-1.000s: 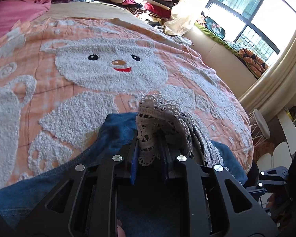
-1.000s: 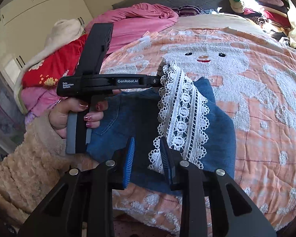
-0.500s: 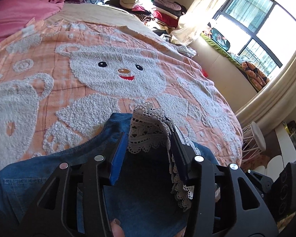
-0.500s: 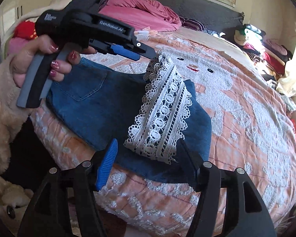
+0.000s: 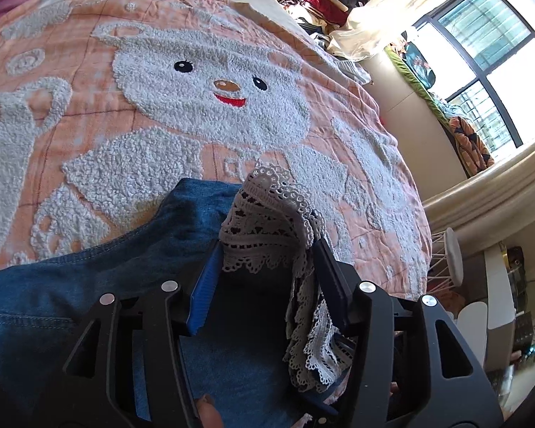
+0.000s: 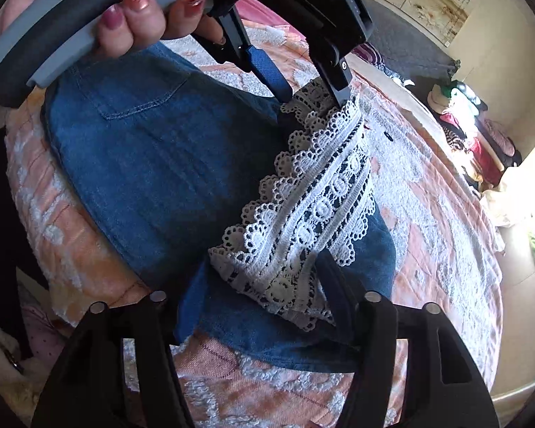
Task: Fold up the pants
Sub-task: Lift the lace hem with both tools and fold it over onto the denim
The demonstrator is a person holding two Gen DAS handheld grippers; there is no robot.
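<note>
**A:** Where are the pants (image 6: 153, 164) sitting?

**B:** On the bed (image 5: 100, 82), near its front edge, lying on the peach blanket with the fleecy bear. They're blue denim, doubled over, and the white lace hem (image 6: 310, 214) lies on top, running away from me toward the middle of the bed.

**A:** How do you think they'll handle?

**B:** I'd judge the denim soft but with some body, so it will drape and hold a crease; not heavy, not slippery. The lace is another matter: open, floppy and easy to snag on a pad edge.

**A:** And your grippers?

**B:** My left gripper (image 5: 267, 267) has its fingers spread, with the far end of the lace bunched up between them and brushing both pads, not pinched. My right gripper (image 6: 264, 285) is also spread, straddling the near end of the lace just above the denim.

**A:** Where would you take hold?

**B:** On the denim at the hem corners, catching the cloth just behind the lace, not the lace alone. Gripping only the trim would likely stretch it and let the layers slide apart.
</note>
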